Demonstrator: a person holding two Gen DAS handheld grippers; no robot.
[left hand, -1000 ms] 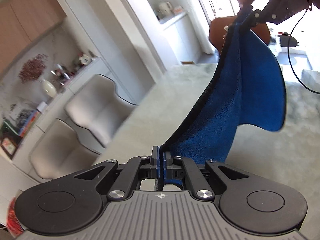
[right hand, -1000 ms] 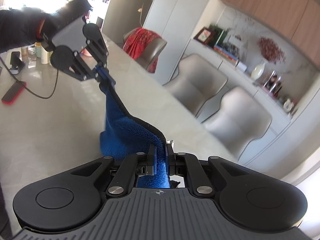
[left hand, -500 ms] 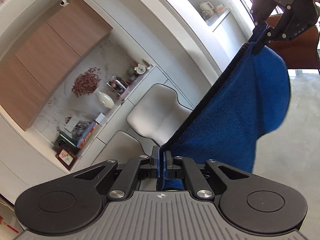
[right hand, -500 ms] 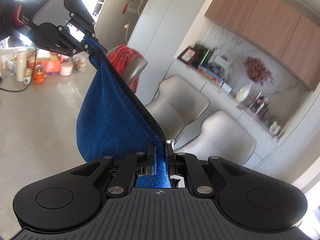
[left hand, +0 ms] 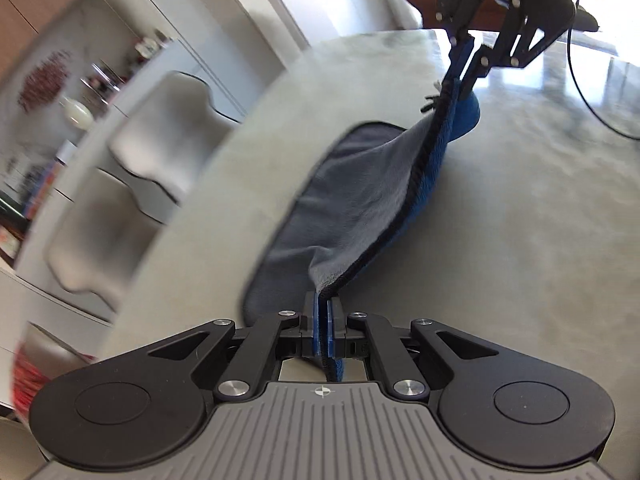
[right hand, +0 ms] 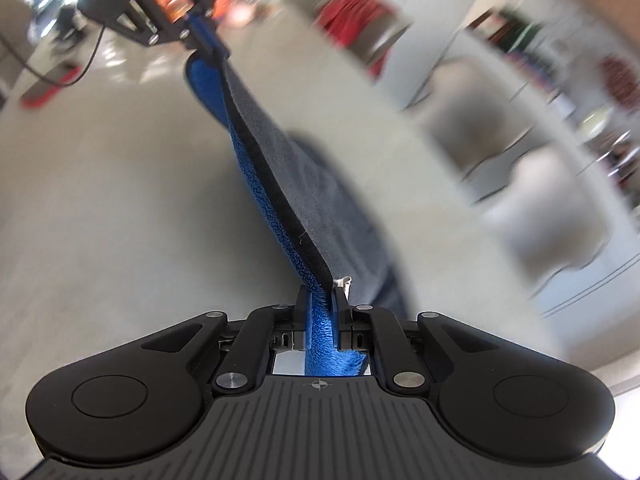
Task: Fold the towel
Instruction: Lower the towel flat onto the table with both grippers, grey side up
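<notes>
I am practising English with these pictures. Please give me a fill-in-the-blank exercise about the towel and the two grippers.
1. Both the left gripper and the right gripper are shut on the ____.
2. The towel has one blue side and one ____ side.
3. The towel's free part lies on the ____.

Missing words: towel; grey; table

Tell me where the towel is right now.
The towel is stretched between the left gripper and the right gripper, both shut on its top edge. Its grey side trails down onto the pale table, near the edge facing the chairs.
</notes>
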